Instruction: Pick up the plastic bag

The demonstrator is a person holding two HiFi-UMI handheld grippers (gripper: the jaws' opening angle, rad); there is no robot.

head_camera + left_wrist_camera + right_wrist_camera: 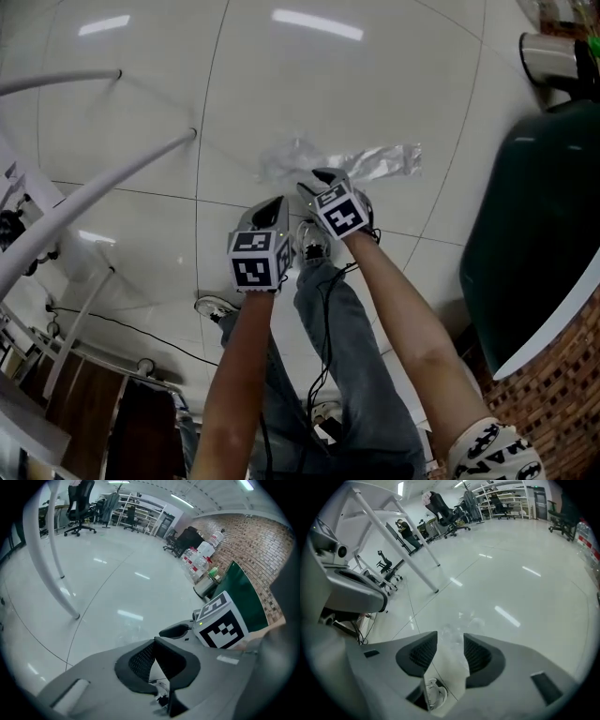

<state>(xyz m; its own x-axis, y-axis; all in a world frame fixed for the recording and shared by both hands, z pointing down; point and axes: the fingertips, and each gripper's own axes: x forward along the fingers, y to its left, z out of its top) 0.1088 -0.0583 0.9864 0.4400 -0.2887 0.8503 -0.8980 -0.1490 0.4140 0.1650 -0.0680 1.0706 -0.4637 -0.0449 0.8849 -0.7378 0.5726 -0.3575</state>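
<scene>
A clear, crumpled plastic bag [339, 161] lies flat on the glossy white floor. My right gripper [323, 177] hangs just over the bag's near edge. Its jaws stand open, and in the right gripper view [450, 641] the bag [458, 626] shows on the floor through the gap, with nothing pinched. My left gripper [273, 203] is held a little to the left and nearer to me, short of the bag. In its own view [154, 641] the pad tips meet with nothing between them. The bag [127, 630] shows only faintly there.
White slanted metal legs [103, 178] cross the floor at the left. A dark green curved object [534, 216] stands at the right beside a brick-patterned surface [553, 384]. The person's jeans-clad legs [328, 375], shoes and a black cable [112, 323] are below. Office chairs [443, 508] stand far off.
</scene>
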